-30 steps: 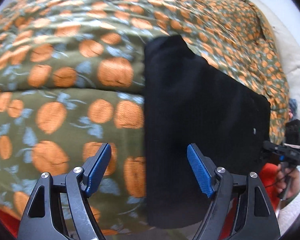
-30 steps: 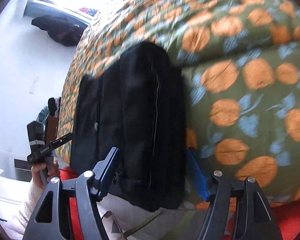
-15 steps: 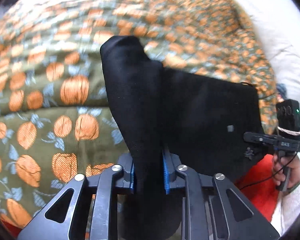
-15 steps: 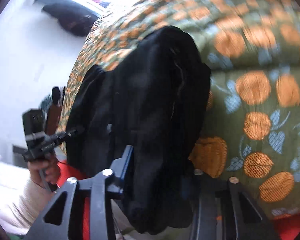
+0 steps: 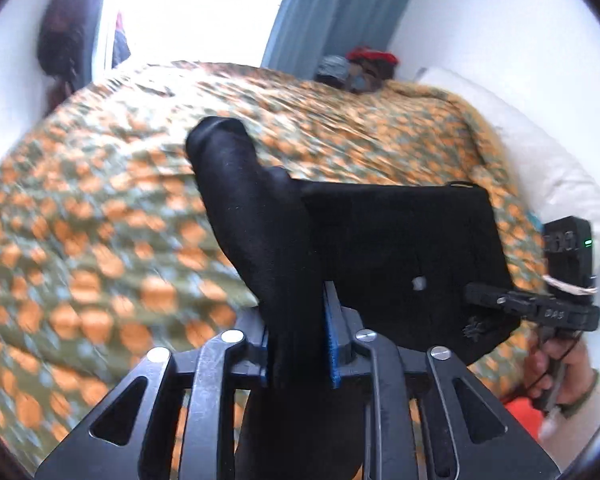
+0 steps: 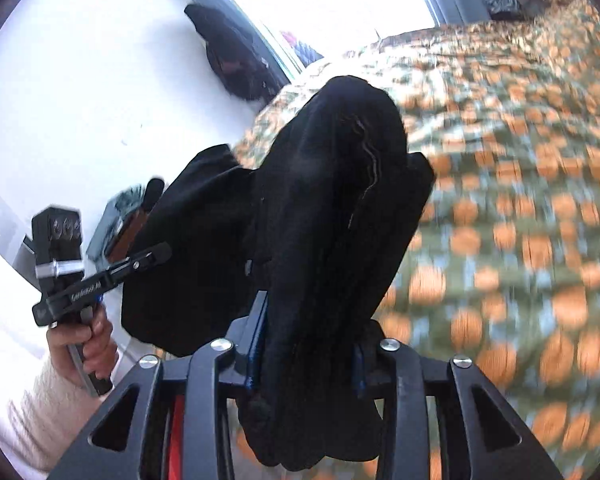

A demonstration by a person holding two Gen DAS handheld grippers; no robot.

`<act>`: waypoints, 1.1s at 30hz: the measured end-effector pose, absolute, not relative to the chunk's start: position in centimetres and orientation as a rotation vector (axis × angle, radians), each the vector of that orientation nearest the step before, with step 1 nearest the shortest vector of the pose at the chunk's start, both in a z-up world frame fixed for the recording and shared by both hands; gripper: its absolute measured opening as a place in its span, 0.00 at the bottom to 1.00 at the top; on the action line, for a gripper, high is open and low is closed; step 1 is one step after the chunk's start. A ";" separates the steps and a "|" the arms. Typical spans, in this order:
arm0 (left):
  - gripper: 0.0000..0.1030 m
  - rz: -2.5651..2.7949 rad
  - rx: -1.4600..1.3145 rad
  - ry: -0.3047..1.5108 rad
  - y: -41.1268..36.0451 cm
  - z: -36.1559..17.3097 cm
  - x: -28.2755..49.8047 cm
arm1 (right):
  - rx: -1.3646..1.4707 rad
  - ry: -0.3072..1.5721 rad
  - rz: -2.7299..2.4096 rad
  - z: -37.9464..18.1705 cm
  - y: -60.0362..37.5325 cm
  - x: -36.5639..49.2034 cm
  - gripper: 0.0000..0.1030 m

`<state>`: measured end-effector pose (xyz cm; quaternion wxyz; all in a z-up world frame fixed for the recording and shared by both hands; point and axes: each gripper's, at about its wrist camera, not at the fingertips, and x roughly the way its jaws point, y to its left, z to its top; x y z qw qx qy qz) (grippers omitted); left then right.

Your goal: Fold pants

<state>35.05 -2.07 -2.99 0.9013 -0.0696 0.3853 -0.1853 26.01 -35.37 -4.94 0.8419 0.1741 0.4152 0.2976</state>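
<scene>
Bedspread [image 5: 100, 240] below: black pants [image 5: 400, 248] hang lifted, long axis running away from both tools.
Left tool [image 5: 300, 344] and right tool [image 6: 308, 352] each clamp a near-edge bunch, jaws easing wider.

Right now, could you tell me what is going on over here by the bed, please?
A person is folding black pants on a bed with an orange-patterned cover, using handheld tongs in each hand. The left tongs and the right tongs each have a bunch of the near edge between their blue pads, their jaws easing apart a little. That edge is raised off the cover; the far part of the pants looks to be lying on it.
</scene>
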 end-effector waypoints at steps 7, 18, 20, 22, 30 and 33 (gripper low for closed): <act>0.78 -0.196 -0.035 0.735 -0.7 -5.7 32.0 | 0.181 0.915 0.291 -6.6 -39.1 27.3 0.70; 0.95 0.126 0.092 0.787 -4.1 -7.6 23.4 | 0.088 0.811 0.159 -5.7 -36.8 14.9 1.00; 0.95 0.161 0.071 0.797 -4.1 -7.2 22.4 | 0.085 0.819 0.158 -5.7 -35.2 13.3 1.00; 0.95 0.107 0.069 0.857 -4.2 -6.9 21.9 | 0.070 0.830 0.158 -5.7 -33.7 12.2 1.00; 0.95 0.014 0.122 0.981 -4.5 -7.8 19.1 | 0.036 0.883 0.202 -5.1 -30.0 9.1 1.00; 0.95 0.006 0.119 1.010 -4.3 -7.9 18.4 | 0.031 0.925 0.216 -4.6 -29.0 8.5 0.95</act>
